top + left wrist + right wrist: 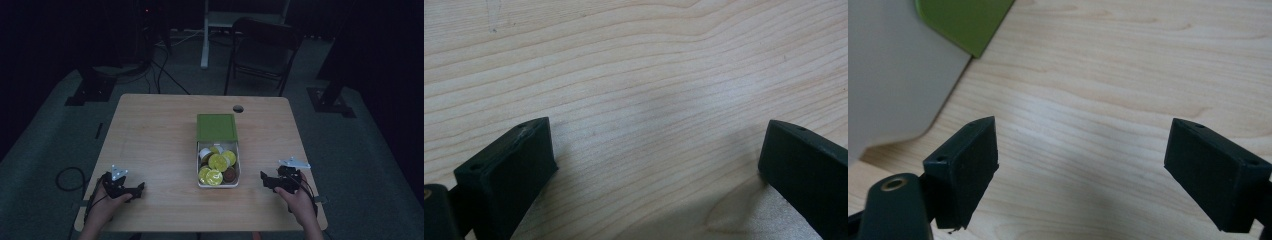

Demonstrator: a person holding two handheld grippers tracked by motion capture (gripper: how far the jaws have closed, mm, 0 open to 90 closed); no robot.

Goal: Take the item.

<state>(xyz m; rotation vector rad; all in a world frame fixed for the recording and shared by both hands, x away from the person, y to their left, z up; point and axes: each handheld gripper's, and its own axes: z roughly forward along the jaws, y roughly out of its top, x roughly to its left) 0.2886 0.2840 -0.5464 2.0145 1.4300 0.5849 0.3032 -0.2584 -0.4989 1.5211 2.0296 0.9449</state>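
Note:
A white box (218, 184) sits mid-table with its green lid (216, 127) lying just behind it. Inside are several yellow-topped cups (218, 162) and a brown one (230, 174). My left gripper (141, 188) rests on the table near the front left, open, with bare wood between its jaws (659, 150). My right gripper (262, 176) rests at the front right, open and empty (1080, 150). In the right gripper view the box's white wall (893, 75) and a corner of the green lid (965, 20) lie to the left of the jaws.
The wooden table (150, 135) has a round cable hole (238, 108) near its far edge. A folding chair (262, 47) and a white stand (206, 35) are on the floor behind. Cables (67, 177) lie at the left.

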